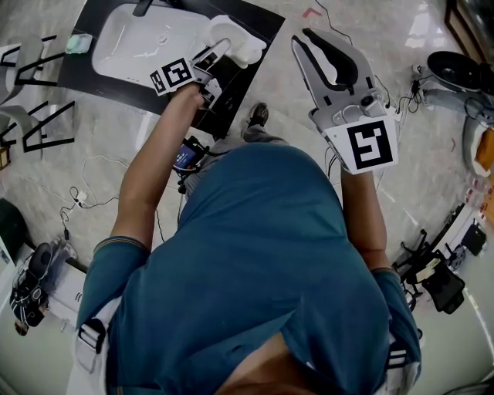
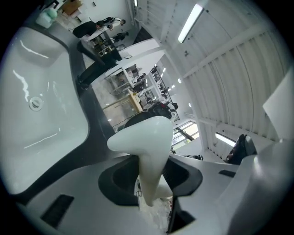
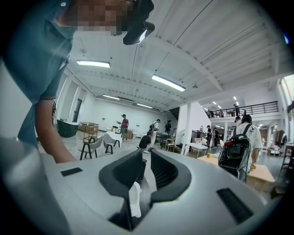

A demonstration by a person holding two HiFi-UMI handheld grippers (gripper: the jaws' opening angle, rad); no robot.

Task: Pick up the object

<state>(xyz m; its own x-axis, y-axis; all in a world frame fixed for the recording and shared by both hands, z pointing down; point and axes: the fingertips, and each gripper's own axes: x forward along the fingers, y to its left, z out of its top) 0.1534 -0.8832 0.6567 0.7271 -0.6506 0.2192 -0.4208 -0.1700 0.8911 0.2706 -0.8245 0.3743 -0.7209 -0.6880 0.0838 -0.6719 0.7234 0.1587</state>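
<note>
Left gripper [image 1: 220,50]: clenched on the white object [image 2: 144,137], a smooth moulded piece with a broad flared head and a tapering stem. The stem is pinched between the two dark pads and the head juts out ahead of the jaws. A crumpled white or clear scrap shows at the root of the jaws; what it is cannot be told. The object appears to be carried clear of the black tabletop [image 1: 255,19], which lies below and ahead of this gripper. The white basin [image 1: 123,46] is set into that top to the gripper's left, with its drain [image 2: 36,103] visible. A small pale green item [image 1: 78,43] lies well apart at the far left corner of the top. Right gripper [image 3: 145,158]: held out level to the other side, well apart from the object, its jaws drawn together to a slit and gripping nothing. A small white tab sits at their root, probably part of the tool. Assessment: the grasp is made and the lift appears under way, so the pick-up is close to complete. The next move calls for holding the squeeze steady on the narrow stem, since the heavy-looking head overhangs the pads and could pivot or slip on the smooth surface. It also calls for carrying the piece clear of the basin rim. Markings: each gripper bears a cube [image 1: 174,75] with black-and-white square patterns. These are coded markers, not readable text. No brand, label or lettering is legible on the object, the basin or the tabletop.
</note>
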